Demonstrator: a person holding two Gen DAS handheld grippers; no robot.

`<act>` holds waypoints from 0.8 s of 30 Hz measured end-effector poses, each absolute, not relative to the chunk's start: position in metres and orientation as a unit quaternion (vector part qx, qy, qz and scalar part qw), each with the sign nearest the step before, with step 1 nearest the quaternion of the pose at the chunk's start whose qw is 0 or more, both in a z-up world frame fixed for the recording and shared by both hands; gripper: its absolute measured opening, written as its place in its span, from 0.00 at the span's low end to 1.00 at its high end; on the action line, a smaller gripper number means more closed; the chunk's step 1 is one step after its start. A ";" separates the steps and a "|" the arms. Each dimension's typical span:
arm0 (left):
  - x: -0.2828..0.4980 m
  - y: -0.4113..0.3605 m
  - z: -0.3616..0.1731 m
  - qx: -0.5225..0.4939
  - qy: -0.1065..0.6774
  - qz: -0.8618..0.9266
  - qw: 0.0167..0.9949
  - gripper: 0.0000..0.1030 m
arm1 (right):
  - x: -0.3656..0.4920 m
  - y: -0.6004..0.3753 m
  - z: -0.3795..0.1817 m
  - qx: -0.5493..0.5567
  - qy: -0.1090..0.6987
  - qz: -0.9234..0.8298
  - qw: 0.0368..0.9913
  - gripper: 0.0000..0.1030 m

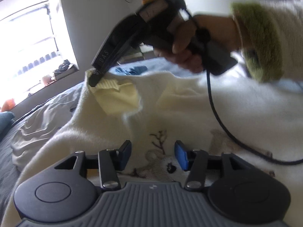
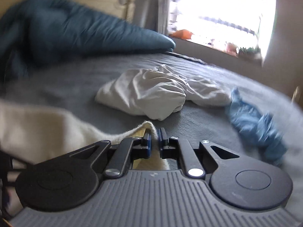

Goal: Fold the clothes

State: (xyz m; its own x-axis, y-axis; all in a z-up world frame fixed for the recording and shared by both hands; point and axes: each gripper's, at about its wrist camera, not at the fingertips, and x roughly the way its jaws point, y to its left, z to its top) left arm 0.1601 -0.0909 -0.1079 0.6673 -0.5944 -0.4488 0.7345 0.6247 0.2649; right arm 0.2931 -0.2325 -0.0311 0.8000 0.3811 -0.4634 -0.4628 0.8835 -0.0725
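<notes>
Sweater (image 1: 189,102), soft and floppy, lies on the bed (image 2: 79,83); right hand-held gripper (image 2: 155,132) pinches its far edge, left hand-held gripper (image 1: 153,151) hovers half-open, empty.

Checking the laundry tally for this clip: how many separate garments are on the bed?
3: a fluffy cream sweater nearest, its edge pinched in the right gripper; a crumpled white garment mid-bed; a bunched light-blue garment beside it. More may be hidden.

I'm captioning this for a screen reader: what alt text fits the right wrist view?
The right gripper is shut on a fold of the cream sweater above a grey bed. Beyond lie a crumpled white garment, a blue garment and a teal pillow.
</notes>
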 end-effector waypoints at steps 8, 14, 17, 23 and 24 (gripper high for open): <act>0.210 -0.057 -0.102 0.096 0.236 -0.327 0.910 0.59 | 0.373 -0.257 -0.051 0.090 0.286 0.191 0.935 0.09; 0.216 -0.042 -0.107 0.052 0.265 -0.320 0.908 0.59 | 0.389 -0.266 -0.040 0.161 0.318 0.212 0.910 0.11; 0.213 -0.042 -0.108 0.054 0.265 -0.320 0.908 0.60 | 0.373 -0.250 -0.022 0.131 0.360 0.289 0.878 0.35; 0.210 -0.038 -0.105 0.050 0.241 -0.326 0.913 0.69 | 0.376 -0.214 -0.044 0.038 0.463 0.268 0.844 0.48; 0.210 -0.036 -0.104 0.047 0.236 -0.329 0.913 0.69 | 0.379 -0.211 -0.051 0.029 0.475 0.258 0.841 0.48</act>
State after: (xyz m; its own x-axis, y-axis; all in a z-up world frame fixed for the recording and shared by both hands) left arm 0.2095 -0.0363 -0.1044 0.6722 -0.5781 -0.4625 0.6226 0.7794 -0.0693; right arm 0.3794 -0.2107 -0.0506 0.4165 0.4611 -0.7835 -0.4053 0.8656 0.2940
